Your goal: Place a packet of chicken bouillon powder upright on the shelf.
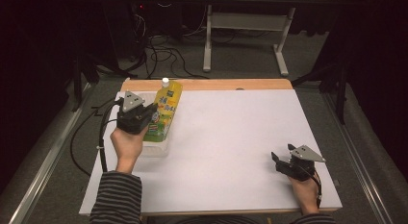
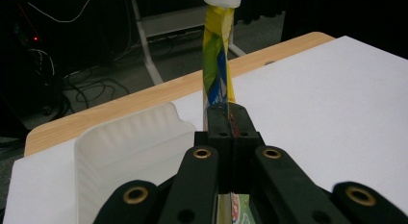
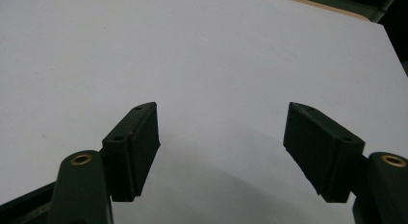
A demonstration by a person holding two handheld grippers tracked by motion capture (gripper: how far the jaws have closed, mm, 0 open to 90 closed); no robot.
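Observation:
A flat yellow pouch (image 1: pixel 169 105) with a white cap, printed green and blue, hangs upright at the table's far left. My left gripper (image 1: pixel 153 116) is shut on its lower part. In the left gripper view the pouch (image 2: pixel 216 65) shows edge-on, rising from between the closed jaws of that gripper (image 2: pixel 231 119). A white plastic tray (image 1: pixel 157 148) lies under it on the table; the same tray (image 2: pixel 125 147) sits just left of the jaws. My right gripper (image 1: pixel 283 152) rests low at the front right, open, with bare white table between its jaws (image 3: pixel 221 137).
The white table sheet (image 1: pixel 231 137) spreads between the two hands, with a wooden edge (image 1: pixel 216 84) at the back. Beyond it stand the white legs of another table (image 1: pixel 207 46) and loose cables (image 1: pixel 163 56) on the floor.

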